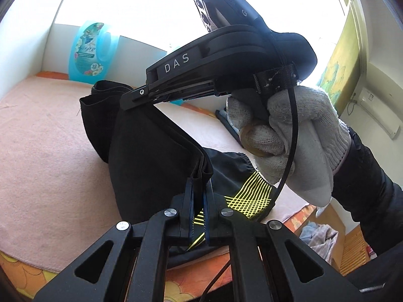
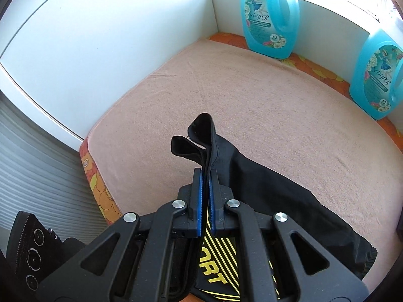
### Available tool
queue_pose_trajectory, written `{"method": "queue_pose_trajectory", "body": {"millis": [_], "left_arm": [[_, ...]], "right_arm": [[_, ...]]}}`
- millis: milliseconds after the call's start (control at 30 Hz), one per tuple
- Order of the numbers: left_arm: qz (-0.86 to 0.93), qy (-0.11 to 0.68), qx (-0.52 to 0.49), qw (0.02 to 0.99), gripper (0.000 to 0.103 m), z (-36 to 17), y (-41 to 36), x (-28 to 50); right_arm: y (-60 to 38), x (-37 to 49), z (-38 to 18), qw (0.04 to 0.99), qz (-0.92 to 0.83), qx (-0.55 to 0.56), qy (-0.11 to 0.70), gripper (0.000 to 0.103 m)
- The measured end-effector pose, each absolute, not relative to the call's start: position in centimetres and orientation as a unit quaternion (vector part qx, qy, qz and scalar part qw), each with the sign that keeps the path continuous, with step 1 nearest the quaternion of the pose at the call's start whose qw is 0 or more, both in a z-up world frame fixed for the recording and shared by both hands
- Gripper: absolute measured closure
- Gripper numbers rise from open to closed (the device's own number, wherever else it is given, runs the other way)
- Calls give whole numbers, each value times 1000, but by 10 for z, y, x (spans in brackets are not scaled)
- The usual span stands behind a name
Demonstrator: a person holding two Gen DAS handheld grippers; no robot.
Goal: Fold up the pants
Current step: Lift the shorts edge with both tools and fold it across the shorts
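Left edge of the left wrist view, a pink towel (image 1: 45,136) covers the bed, a blue bottle (image 1: 88,50) upper left. Centre frame, the black pants (image 1: 151,156) hang lifted over the towel. Bottom centre, the left gripper (image 1: 199,191) is clamped tight on a bunched edge of them. Upper right, the gloved right hand (image 1: 289,130) holds the right gripper (image 2: 205,186), its blue pads pinching folded hem layers, yellow stripes (image 2: 226,259) below it.
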State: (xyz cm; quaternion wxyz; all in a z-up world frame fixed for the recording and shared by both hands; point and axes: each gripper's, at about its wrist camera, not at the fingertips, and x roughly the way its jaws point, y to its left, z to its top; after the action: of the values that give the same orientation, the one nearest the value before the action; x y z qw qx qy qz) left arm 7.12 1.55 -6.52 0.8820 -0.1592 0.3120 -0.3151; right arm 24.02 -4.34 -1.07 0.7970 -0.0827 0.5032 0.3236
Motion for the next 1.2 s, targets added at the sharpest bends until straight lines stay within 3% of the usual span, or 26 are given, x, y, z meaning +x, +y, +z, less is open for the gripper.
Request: {"method": "queue_pose_trajectory", "body": {"millis": [533,967,1200], "left_arm": [[-415,328,-101,842,99,-56,-89,92],[-480,383,-51,788,99,-91,-195,109],[-488,403,-38,773,99,-103,-211,111]], "right_arm": [[-220,234,5,845,244,24,476,98],[-369,228,-66,838,156,130,507,98],[-390,230,-93,825,154,152,523,98]]}}
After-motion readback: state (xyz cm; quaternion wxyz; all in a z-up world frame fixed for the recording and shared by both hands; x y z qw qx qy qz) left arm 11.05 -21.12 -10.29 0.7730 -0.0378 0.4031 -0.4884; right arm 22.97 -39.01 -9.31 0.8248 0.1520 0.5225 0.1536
